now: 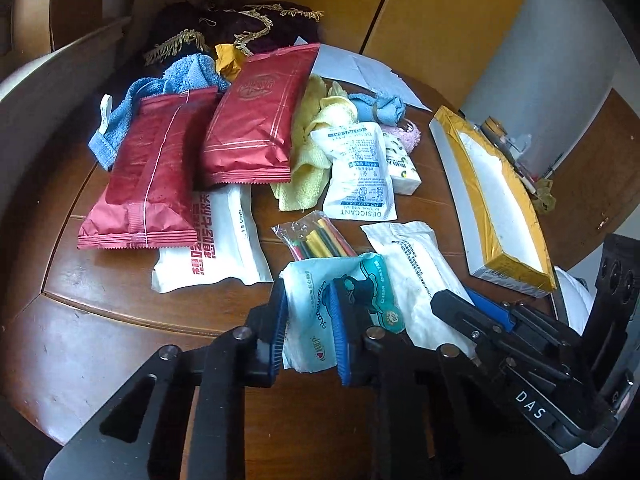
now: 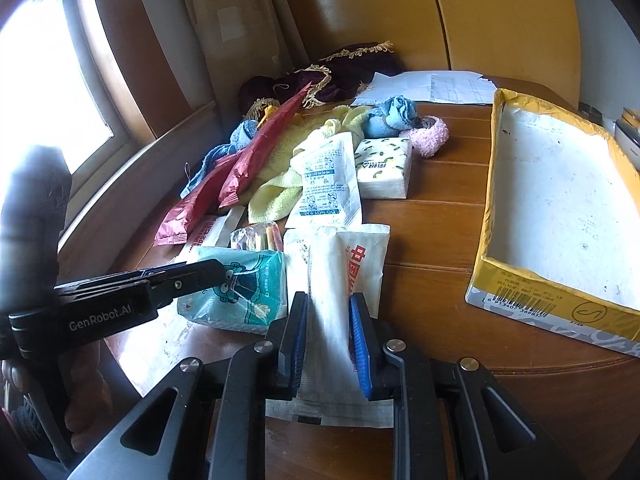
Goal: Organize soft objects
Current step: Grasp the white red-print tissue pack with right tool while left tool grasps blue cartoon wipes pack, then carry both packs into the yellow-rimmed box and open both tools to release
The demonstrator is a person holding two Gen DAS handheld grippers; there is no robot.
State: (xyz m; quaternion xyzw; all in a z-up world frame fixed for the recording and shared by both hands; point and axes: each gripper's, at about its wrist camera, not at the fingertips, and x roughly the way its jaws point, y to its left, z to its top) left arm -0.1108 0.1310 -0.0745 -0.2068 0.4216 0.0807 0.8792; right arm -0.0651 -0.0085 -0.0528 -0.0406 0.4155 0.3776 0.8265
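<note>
On the round wooden table (image 1: 100,320), a teal tissue pack (image 1: 360,280) lies at the near edge. My left gripper (image 1: 310,300) is shut on it, blue pads pressing both sides. In the right wrist view the same pack (image 2: 248,292) shows with the left gripper (image 2: 212,270) reaching in from the left. Beside it a white packet with red characters (image 2: 352,264) is pinched into a ridge, my right gripper (image 2: 328,304) shut on it. The left wrist view has the white packet (image 1: 412,272) under the right gripper (image 1: 452,300).
A shallow yellow-taped cardboard box (image 2: 488,216) sits to the right. Behind lie two red packs (image 1: 248,120), a white pack (image 1: 216,240), a desiccant bag (image 1: 356,172), a yellow towel (image 1: 308,160), blue cloths (image 1: 188,72), a bag of coloured tubes (image 1: 316,236) and a fringed dark cloth (image 1: 240,24).
</note>
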